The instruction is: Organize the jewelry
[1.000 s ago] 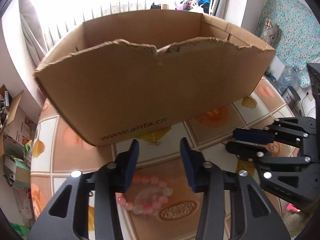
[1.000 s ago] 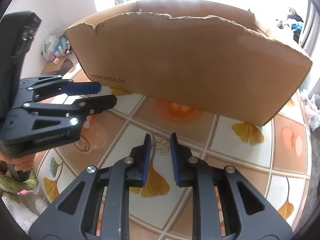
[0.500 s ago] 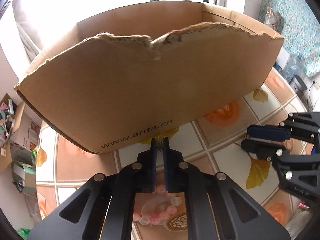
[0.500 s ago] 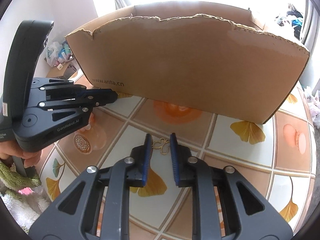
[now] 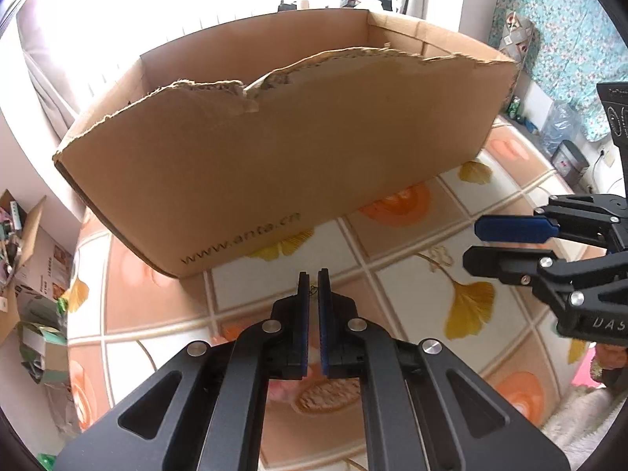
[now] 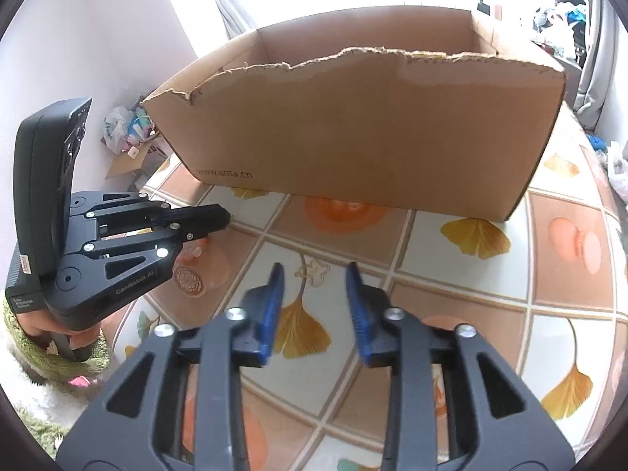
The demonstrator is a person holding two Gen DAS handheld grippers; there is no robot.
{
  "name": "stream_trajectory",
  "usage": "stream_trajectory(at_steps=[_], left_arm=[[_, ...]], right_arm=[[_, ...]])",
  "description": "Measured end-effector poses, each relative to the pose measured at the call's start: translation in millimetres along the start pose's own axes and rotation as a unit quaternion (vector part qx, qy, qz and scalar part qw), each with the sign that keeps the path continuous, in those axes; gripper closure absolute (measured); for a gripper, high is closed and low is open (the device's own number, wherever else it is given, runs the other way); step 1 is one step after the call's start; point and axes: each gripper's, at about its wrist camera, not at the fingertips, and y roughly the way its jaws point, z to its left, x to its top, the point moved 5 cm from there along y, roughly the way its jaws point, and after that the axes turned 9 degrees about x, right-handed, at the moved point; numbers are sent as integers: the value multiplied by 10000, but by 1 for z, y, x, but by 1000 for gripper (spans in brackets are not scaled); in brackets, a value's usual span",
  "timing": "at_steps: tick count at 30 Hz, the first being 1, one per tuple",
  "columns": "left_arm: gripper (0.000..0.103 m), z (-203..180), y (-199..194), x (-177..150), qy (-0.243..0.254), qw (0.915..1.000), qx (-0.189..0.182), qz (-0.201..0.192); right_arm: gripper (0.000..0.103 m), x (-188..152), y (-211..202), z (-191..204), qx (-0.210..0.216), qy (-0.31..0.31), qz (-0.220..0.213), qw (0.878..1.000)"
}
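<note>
Left gripper [image 5: 313, 286]: fingers nearly together, tiny thin gold bit between the tips, cannot tell if pinched | right gripper [image 6: 314, 274]: fingers apart | gold charm [image 6: 313, 271]: flat on table [image 6: 451, 271], just past right fingertips | cardboard box [image 6: 373, 125]: behind, top open

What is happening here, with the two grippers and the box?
A person holds a gripper in each hand over a tiled table, in front of an open cardboard box. The right gripper is open, its fingers either side of a small gold clover charm lying on the table. The left gripper is shut; what it holds, if anything, is unclear.
</note>
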Motion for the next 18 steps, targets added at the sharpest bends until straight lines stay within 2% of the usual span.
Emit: stream_trajectory(at_steps=[9,18], left_arm=[[99,-17,-14,-16,-115,9985,-531,27],[99,-17,-15,-21,-140,9981,-605,15]], right_arm=[[70,-1,13,9,-220,-108,225,9994],[70,3,33,14,-624,-277,326,9971]])
